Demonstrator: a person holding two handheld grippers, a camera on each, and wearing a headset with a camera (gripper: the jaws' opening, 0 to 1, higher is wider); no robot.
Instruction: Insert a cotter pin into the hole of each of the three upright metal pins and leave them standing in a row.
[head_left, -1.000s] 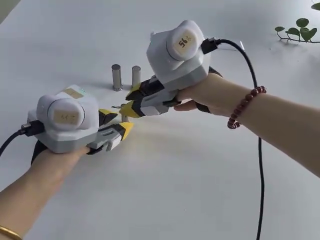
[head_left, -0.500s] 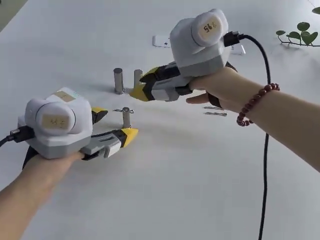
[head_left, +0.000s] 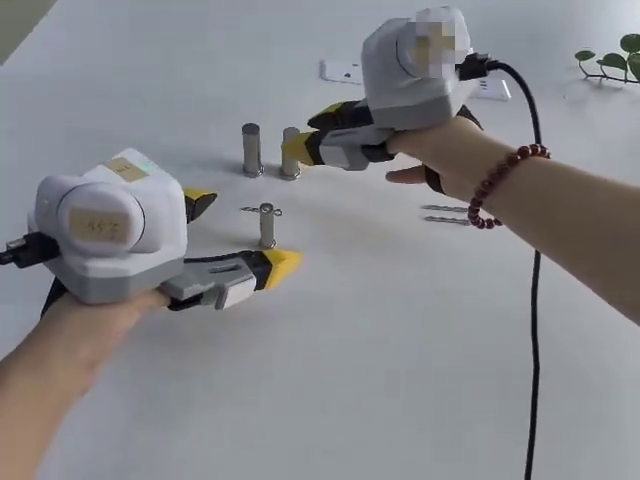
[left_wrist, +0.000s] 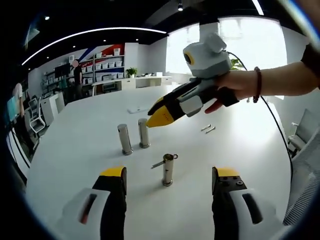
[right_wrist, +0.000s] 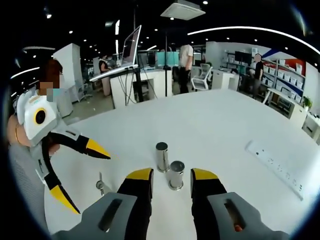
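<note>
"Okay, what's the risk?"
"Right gripper (right_wrist: 171, 175) is unclenched around a bare metal pin (head_left: 290, 152). An off-centre squeeze tips it into the neighbouring pin (head_left: 251, 150)."
"Finished one?"
"Pinned metal pin (head_left: 267, 228) stands mid-tabletop (head_left: 380, 340), shiny, cotter pin (head_left: 260, 210) through its top. Left gripper (head_left: 242, 230) is released, flanking it."

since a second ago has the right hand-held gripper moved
Yes. The right hand-held gripper has gone away from the person, from the cottered pin to the right-hand bare pin, which now stands between its open jaws.
</note>
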